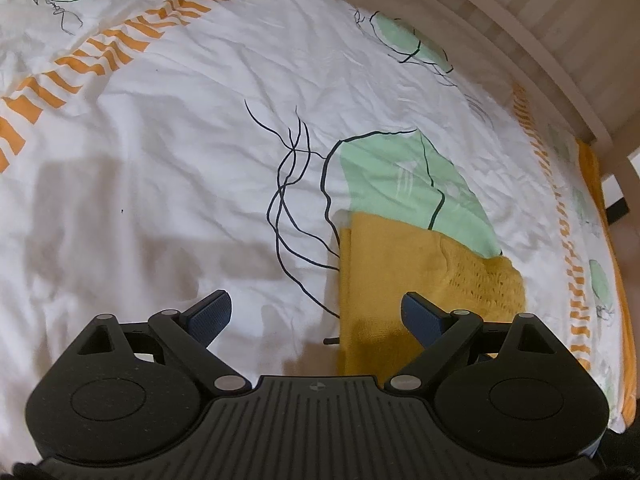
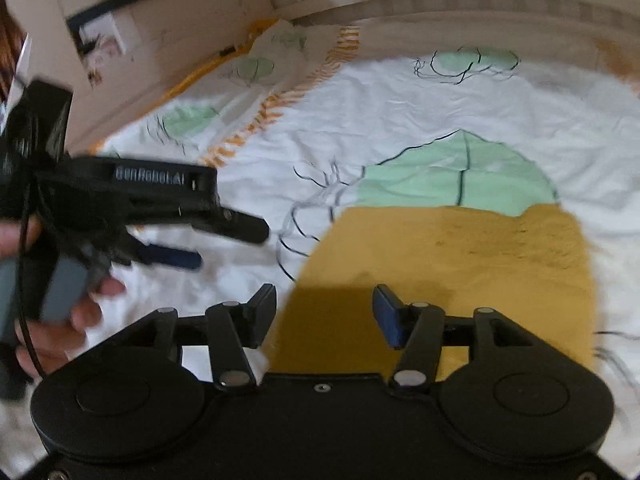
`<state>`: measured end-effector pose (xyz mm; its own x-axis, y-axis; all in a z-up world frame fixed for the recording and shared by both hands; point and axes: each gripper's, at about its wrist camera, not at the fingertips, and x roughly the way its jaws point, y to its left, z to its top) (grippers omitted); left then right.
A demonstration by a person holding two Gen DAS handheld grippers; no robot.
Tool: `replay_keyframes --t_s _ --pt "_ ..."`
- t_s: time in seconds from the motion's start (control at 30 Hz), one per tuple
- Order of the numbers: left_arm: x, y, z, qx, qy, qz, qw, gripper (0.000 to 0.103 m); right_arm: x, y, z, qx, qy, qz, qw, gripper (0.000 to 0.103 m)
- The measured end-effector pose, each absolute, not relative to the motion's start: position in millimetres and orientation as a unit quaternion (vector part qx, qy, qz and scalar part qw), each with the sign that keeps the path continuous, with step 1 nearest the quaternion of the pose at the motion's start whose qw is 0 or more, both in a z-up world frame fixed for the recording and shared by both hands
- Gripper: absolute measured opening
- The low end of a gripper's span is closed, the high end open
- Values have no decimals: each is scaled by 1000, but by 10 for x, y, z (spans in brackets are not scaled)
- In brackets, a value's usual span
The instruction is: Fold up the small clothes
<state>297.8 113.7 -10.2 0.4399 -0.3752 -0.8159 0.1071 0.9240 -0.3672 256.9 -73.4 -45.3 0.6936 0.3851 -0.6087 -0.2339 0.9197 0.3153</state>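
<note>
Folded mustard garment (image 1: 404,280) lies flat on the printed bedsheet (image 1: 168,152) (partly over a green motif), my left gripper (image 1: 316,312) and right gripper (image 2: 324,316) both spread wide above its near edge, holding nothing.

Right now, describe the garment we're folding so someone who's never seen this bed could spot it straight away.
Start with the white bedsheet printed with green leaf shapes, thin black lines and orange striped bands. Near its middle lies a large green leaf print, and the mustard-yellow knit garment overlaps that leaf's near edge. It is the only solid yellow, textured piece on the sheet, folded into a rough rectangle.
</note>
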Motion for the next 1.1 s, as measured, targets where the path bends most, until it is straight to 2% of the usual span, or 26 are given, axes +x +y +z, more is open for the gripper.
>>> replay_keyframes --t_s 0.4,0.6,0.73,0.8,0.87,0.9,0.93,1.1 --pt "2986 1121 -145 -127 519 -144 833 92 1815 -226 -597 -99 302 237 918 60" --pt "2973 1083 -172 -118 524 -146 831 92 1802 -58 -685 -168 297 237 910 56" --pt "2967 1067 -179 -112 525 -148 830 92 1784 -44 -769 -197 294 239 904 44" --pt "2963 1060 -181 -111 526 -149 830 92 1815 -47 -806 -201 299 237 903 34" --pt "2960 1050 -183 -109 527 -150 829 92 1835 -63 -829 -199 305 233 902 32" --pt "2957 1043 -186 -108 527 -150 829 92 1851 -78 -837 -197 307 233 901 19" --pt "2950 1040 -186 -106 527 -151 829 92 1857 -97 -833 -194 309 233 901 9" --pt "2914 984 -190 -102 527 -155 829 92 1772 -275 -651 -172 314 260 897 9"
